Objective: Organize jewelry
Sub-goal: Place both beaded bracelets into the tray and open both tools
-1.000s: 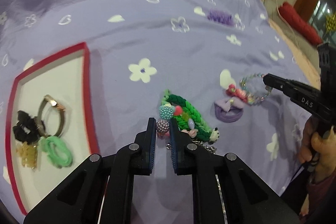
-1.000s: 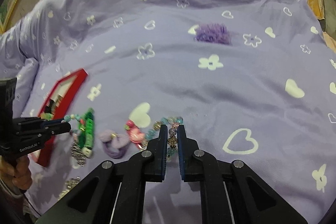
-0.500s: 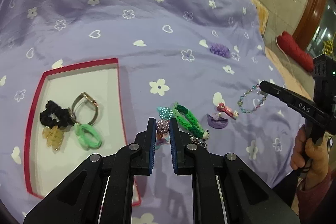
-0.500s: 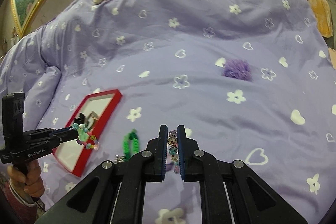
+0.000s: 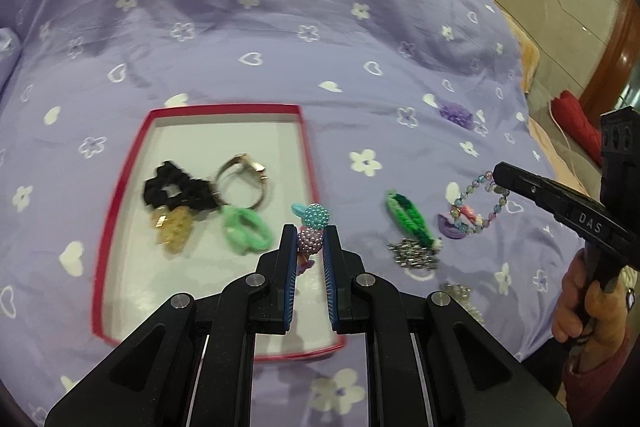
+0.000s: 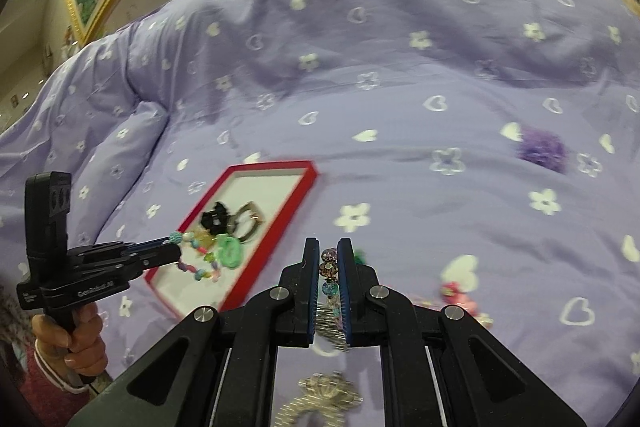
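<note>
Both hands have lifted off the purple bedspread (image 5: 280, 27) since a second ago, each carrying a bracelet clear of the cloth. Red-rimmed tray (image 5: 308, 155) now sits under and just left of my left gripper (image 5: 311, 239), which is clamped tight on a chunky bead bracelet (image 5: 316, 217), teal bead poking past the tips, rest dangling below over the tray's right edge. Left hand is the nearer one to the tray. My right gripper (image 6: 329, 267) is pinched shut on a crystal bead bracelet (image 6: 329, 269), strand running along the fingers; the tray lies to its left, long axis slanting away.
</note>
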Demonstrator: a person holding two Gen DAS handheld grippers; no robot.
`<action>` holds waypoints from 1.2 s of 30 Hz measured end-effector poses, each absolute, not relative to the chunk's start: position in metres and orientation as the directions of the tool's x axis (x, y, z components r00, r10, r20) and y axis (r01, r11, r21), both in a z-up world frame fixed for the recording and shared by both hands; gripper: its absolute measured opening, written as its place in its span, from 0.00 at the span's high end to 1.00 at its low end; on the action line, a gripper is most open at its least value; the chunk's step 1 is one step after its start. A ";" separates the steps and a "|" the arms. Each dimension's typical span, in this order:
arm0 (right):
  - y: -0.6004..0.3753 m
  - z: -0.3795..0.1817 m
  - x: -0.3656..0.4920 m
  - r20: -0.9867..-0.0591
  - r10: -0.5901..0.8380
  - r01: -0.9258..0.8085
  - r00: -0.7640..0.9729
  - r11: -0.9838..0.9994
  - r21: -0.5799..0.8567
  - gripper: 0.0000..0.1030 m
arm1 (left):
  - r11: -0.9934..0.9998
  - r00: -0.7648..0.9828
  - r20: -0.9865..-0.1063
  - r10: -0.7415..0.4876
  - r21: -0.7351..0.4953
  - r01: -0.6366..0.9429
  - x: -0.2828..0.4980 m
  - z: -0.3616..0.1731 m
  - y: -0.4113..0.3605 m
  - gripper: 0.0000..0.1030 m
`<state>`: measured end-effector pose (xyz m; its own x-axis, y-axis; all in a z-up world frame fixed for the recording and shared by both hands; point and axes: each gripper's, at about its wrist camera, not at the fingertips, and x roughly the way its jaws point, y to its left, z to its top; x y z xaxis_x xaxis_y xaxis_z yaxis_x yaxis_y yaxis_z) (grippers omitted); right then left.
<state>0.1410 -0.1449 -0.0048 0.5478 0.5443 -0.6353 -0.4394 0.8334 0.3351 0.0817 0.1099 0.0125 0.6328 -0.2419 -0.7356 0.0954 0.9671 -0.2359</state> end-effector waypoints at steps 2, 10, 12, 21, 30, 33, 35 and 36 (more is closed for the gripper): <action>-0.132 -0.005 0.140 -0.633 0.561 -0.461 0.533 0.821 0.338 0.92 | 0.968 0.635 -0.737 -0.232 -0.239 0.076 0.080 0.011 0.119 0.89; -0.069 -0.007 0.137 -0.629 0.635 -0.553 0.449 0.750 0.363 0.92 | 0.971 0.634 -0.750 -0.191 -0.241 0.008 0.072 0.001 0.153 0.89; -0.051 -0.009 0.138 -0.630 0.650 -0.574 0.424 0.731 0.369 0.92 | 0.970 0.631 -0.753 -0.187 -0.243 -0.003 0.071 -0.002 0.158 0.89; 0.005 -0.021 0.134 -0.646 0.684 -0.630 0.338 0.675 0.384 0.92 | 0.964 0.604 -0.774 -0.188 -0.262 -0.036 0.076 -0.022 0.177 0.89; 0.035 -0.056 0.154 -0.698 0.663 -0.618 0.273 0.676 0.401 0.92 | 0.966 0.567 -0.806 -0.167 -0.249 -0.070 0.091 -0.046 0.190 0.89; 0.035 -0.067 0.160 -0.717 0.640 -0.608 0.275 0.694 0.386 0.92 | 0.965 0.551 -0.820 -0.154 -0.244 -0.095 0.095 -0.056 0.198 0.89; 0.033 -0.072 0.164 -0.729 0.627 -0.603 0.276 0.704 0.377 0.92 | 0.963 0.538 -0.830 -0.145 -0.242 -0.115 0.097 -0.064 0.204 0.89; 0.033 -0.074 0.166 -0.735 0.619 -0.600 0.278 0.709 0.371 0.92 | 0.962 0.532 -0.835 -0.141 -0.242 -0.123 0.098 -0.068 0.206 0.89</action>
<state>0.1659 0.0329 -0.0742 0.2776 0.6191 -0.7346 -0.5998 0.7090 0.3709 0.0977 0.2062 -0.0680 0.5320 -0.1414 -0.8349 -0.1233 0.9625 -0.2416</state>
